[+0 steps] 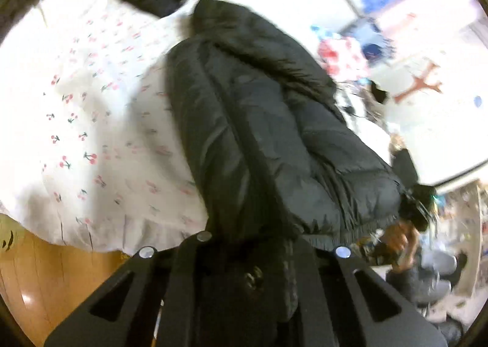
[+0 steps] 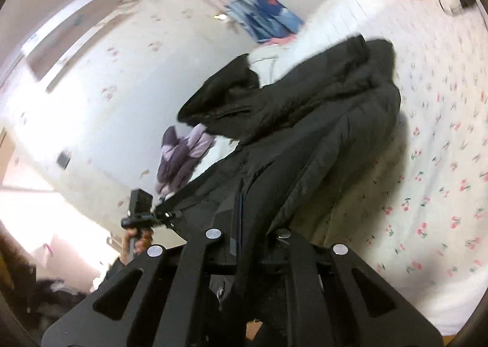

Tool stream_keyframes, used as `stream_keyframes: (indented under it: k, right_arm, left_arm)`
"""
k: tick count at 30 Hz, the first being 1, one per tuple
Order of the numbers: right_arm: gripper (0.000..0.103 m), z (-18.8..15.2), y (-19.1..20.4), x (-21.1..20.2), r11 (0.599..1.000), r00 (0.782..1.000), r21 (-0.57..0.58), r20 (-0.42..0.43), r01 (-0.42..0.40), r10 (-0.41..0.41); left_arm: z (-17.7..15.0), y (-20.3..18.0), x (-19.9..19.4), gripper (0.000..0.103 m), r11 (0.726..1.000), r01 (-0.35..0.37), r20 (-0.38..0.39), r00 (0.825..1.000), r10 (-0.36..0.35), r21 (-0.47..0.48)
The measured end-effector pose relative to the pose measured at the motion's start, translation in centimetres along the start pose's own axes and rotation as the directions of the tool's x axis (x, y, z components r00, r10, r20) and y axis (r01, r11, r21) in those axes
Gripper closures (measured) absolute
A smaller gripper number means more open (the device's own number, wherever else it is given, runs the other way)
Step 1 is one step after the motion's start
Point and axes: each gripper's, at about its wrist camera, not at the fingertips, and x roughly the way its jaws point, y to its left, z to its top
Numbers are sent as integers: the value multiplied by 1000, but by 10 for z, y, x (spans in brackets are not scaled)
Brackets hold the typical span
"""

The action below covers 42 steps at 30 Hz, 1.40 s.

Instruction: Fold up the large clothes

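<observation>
Left wrist view — both grippers clamp the black puffer coat [image 1: 274,133].

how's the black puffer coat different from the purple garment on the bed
The black puffer coat is large, quilted and gripped at its edge by both the left gripper and right gripper. The purple garment is smaller, two-tone lilac, bunched up and untouched. Both lie on the cherry-print bedding.

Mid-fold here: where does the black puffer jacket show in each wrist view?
Left wrist: black puffer jacket fills the centre, running from the jaws up to top centre.
Right wrist: jacket runs from the jaws up toward upper right.
Shared landmark: the cherry-print bedsheet, left of the jacket in one view, right in the other.
</observation>
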Motion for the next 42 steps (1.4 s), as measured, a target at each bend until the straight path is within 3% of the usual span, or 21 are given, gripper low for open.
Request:
stream_keyframes:
  k: [3, 4, 5, 7, 11, 16, 18, 19, 20, 22, 28, 30, 31, 32, 34, 36, 37, 38, 39, 40, 42]
  right_arm:
    - [91, -23, -16, -24, 1000, 995, 30, -102, 5, -1]
    - [78, -35, -34, -27, 997, 990, 70, -141, 20, -10]
    - [54, -45, -49, -33, 994, 985, 103, -170, 39, -21]
    - [37, -70, -87, -33, 975, 972, 195, -228, 102, -55]
    - [35, -112, -142, -46, 925, 983, 374, -183, 68, 2]
    - [24, -119, -146, -44, 920, 989, 390, -125, -25, 80]
    - [26, -119, -139, -25, 933, 985, 359, -147, -29, 87]
    - [43, -118, -137, -17, 941, 985, 336, -149, -30, 84]
    - [77, -118, -130, -7, 952, 986, 304, -148, -29, 77]
    - [92, -118, -116, 9, 962, 989, 274, -142, -7, 48]
    - [93, -101, -68, -7, 983, 987, 139, -89, -123, 136]
    - [73, -107, -85, -9, 984, 987, 166, -136, -60, 83]
    - [44, -114, -99, -9, 979, 985, 202, -164, -20, 54]
    - [29, -119, -114, -12, 972, 982, 235, -188, 13, 32]
    - [28, -137, -138, -9, 945, 980, 326, -196, 35, 32]
    - [31, -148, -143, -7, 938, 984, 346, -155, -29, 87]
    - [43, -149, -138, -6, 941, 985, 333, -136, -52, 102]
    - [53, -149, -131, -7, 949, 987, 305, -113, -77, 117]
    - [77, -147, -126, -8, 954, 989, 288, -97, -83, 115]
    - [90, -143, -120, -10, 958, 991, 272, -73, -90, 114]
    - [93, -131, -101, -18, 970, 992, 211, -21, -120, 127]
  left_arm:
    - [-37, 3, -9, 84, 995, 64, -102, 993, -56, 82]
    - [-46, 14, -6, 69, 995, 64, -138, 989, -52, 81]
    - [-52, 25, -1, 56, 997, 53, -162, 986, -42, 62]
    - [-58, 62, 8, 54, 998, 52, -171, 984, -59, -47]
    - [-58, 124, 9, 35, 961, 134, -75, 985, -156, -242]
    - [-64, 110, 40, 33, 954, 208, -115, 965, -236, -216]
    - [-66, 92, 58, 33, 965, 190, -159, 962, -220, -182]
    - [-70, 83, 69, 47, 978, 142, -196, 966, -171, -156]
    - [-72, 78, 75, 70, 981, 122, -209, 966, -152, -148]
    - [-72, 66, 71, 83, 987, 97, -182, 976, -120, -130]
    - [-66, 25, 15, 90, 990, 139, -71, 988, -136, 27]
    - [-70, 38, 26, 85, 990, 139, -135, 981, -137, 7]
    - [-70, 47, 37, 78, 993, 119, -164, 979, -120, -17]
    - [-75, 59, 48, 67, 993, 105, -196, 974, -113, -49]
    - [-82, 80, 66, 50, 985, 105, -201, 971, -131, -137]
    - [-91, 92, 71, 45, 972, 129, -178, 970, -165, -195]
    - [-94, 90, 73, 45, 970, 140, -157, 972, -172, -198]
    - [-95, 88, 73, 55, 972, 135, -146, 975, -165, -194]
    - [-95, 85, 71, 68, 968, 149, -127, 976, -176, -203]
    - [-93, 82, 66, 80, 966, 148, -110, 979, -174, -212]
    - [-87, 73, 52, 89, 974, 140, -65, 986, -154, -180]
